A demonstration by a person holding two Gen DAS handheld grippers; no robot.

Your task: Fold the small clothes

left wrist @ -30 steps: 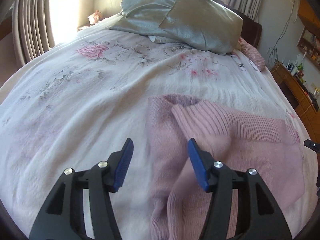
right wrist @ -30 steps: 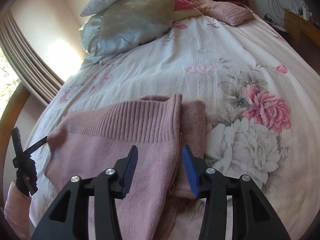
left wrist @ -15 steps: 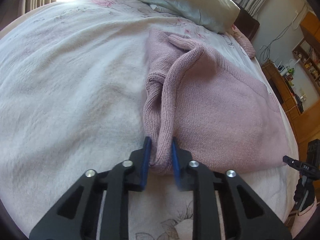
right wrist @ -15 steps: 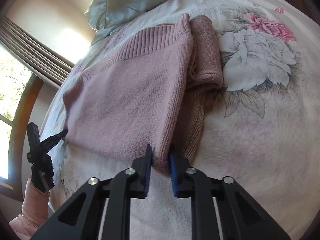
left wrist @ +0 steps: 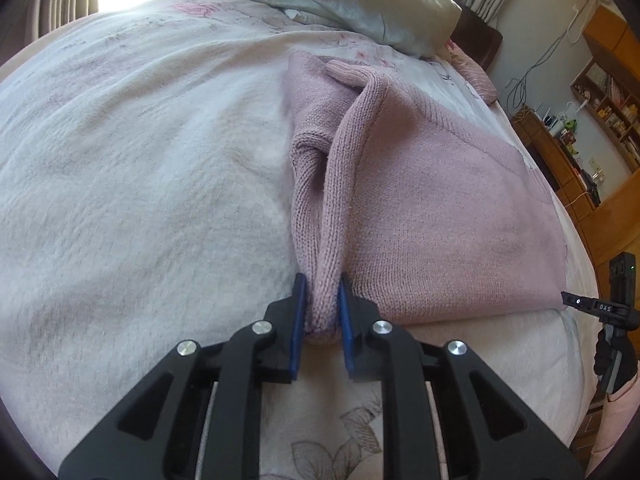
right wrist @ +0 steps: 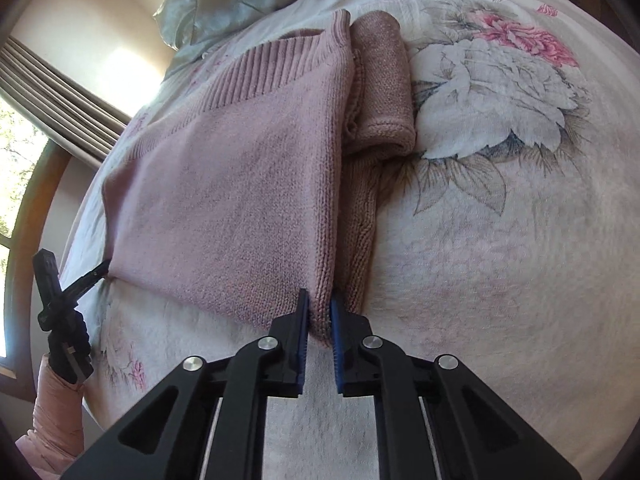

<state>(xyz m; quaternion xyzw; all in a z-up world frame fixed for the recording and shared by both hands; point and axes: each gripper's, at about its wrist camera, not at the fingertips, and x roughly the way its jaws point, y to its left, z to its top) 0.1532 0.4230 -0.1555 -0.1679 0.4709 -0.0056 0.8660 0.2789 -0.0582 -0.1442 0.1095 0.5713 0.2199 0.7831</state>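
A pink knit sweater (left wrist: 440,200) lies folded on the bed, its ribbed hem turned toward the pillows and its near edge close to the foot of the floral bedspread (left wrist: 140,200). The left gripper (left wrist: 322,320) is clenched on the sweater's near left corner, where a sleeve (left wrist: 344,168) rises in a ridge and runs back along the fold. The right gripper (right wrist: 319,320) pinches the near right corner (right wrist: 320,312), with knit bunched between its blue pads. Beside that corner a second sleeve (right wrist: 384,92) lies doubled over itself along the sweater's right side, touching the body.

How many layers each claw holds is hard to make out; the fabric fills the gap and hides its own edges. The underside of the fold is out of sight.

Bare bedspread spreads wide to the left and to the right of the sweater. Grey satin pillows (left wrist: 360,0) sit well beyond the hem. Wooden shelving (left wrist: 600,100) stands off the bed's right side.
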